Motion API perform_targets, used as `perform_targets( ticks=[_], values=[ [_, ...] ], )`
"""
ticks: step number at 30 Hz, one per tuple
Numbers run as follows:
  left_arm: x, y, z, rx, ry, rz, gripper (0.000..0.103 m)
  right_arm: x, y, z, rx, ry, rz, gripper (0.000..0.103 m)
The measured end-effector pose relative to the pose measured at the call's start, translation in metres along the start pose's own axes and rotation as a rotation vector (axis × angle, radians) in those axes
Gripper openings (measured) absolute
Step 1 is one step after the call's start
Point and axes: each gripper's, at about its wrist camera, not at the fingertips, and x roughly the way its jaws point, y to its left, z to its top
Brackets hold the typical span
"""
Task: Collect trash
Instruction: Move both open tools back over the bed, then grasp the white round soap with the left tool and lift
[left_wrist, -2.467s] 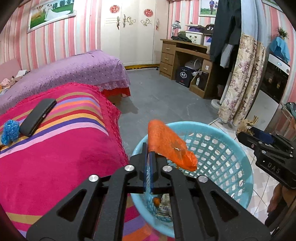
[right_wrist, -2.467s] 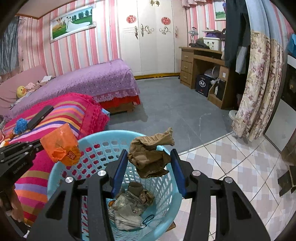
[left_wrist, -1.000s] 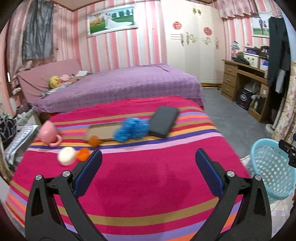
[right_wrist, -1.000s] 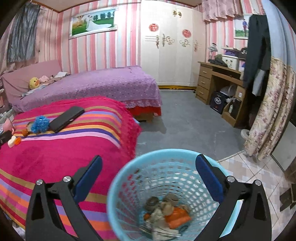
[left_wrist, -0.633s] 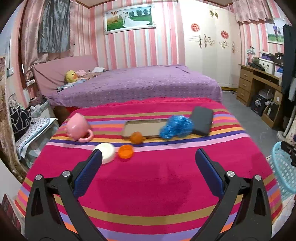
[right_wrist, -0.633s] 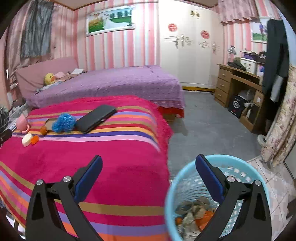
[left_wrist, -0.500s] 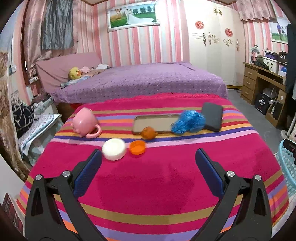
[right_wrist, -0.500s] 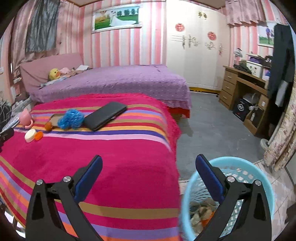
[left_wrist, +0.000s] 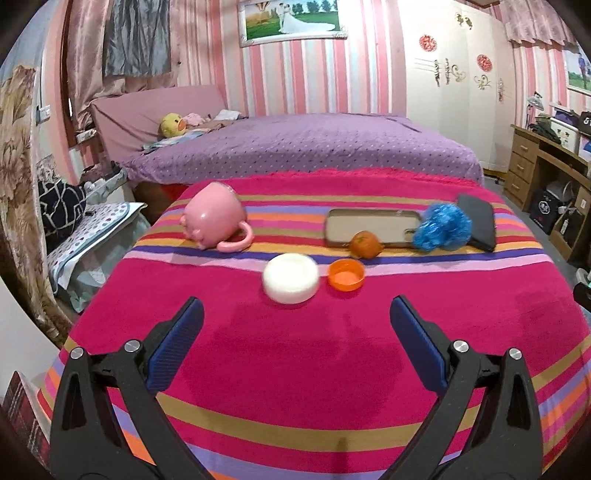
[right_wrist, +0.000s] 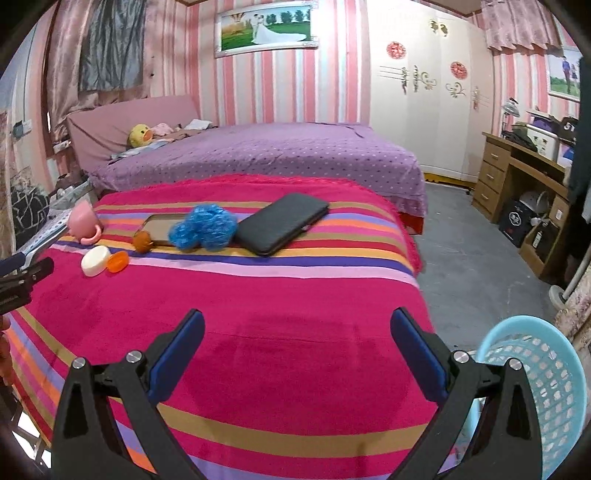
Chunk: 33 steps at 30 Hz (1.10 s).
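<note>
My left gripper (left_wrist: 295, 325) is open and empty over the striped red blanket (left_wrist: 295, 369), short of a white round lid (left_wrist: 290, 278), an orange cap (left_wrist: 346, 274) and a small orange fruit (left_wrist: 365, 244). My right gripper (right_wrist: 295, 332) is open and empty above the blanket's right part. The light blue trash basket (right_wrist: 554, 387) stands on the floor at the lower right. The lid (right_wrist: 95, 260), cap (right_wrist: 118, 261) and fruit (right_wrist: 143, 240) lie far left in the right wrist view. The left gripper's tip (right_wrist: 33, 273) shows at the left edge there.
A pink mug (left_wrist: 216, 219) lies on its side. A tan phone case (left_wrist: 373, 230), a blue scrunchy ball (left_wrist: 443, 227) and a black wallet (left_wrist: 478, 225) lie in a row. A purple bed (left_wrist: 295, 147) is behind. A wooden desk (right_wrist: 524, 184) stands at the right.
Both grippers dropped their trash into the basket, opened, and swung left from the basket toward the blanket. The left gripper has come closer to the lid and cap.
</note>
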Motion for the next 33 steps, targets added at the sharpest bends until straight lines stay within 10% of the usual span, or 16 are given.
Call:
perform_targets(
  ticks=[33],
  values=[
    [0.068, 0.038, -0.014, -0.051, 0.163, -0.054, 0.097, 0.057, 0.044, 0.0, -0.008, 0.086, -0.039, 0.098]
  ],
)
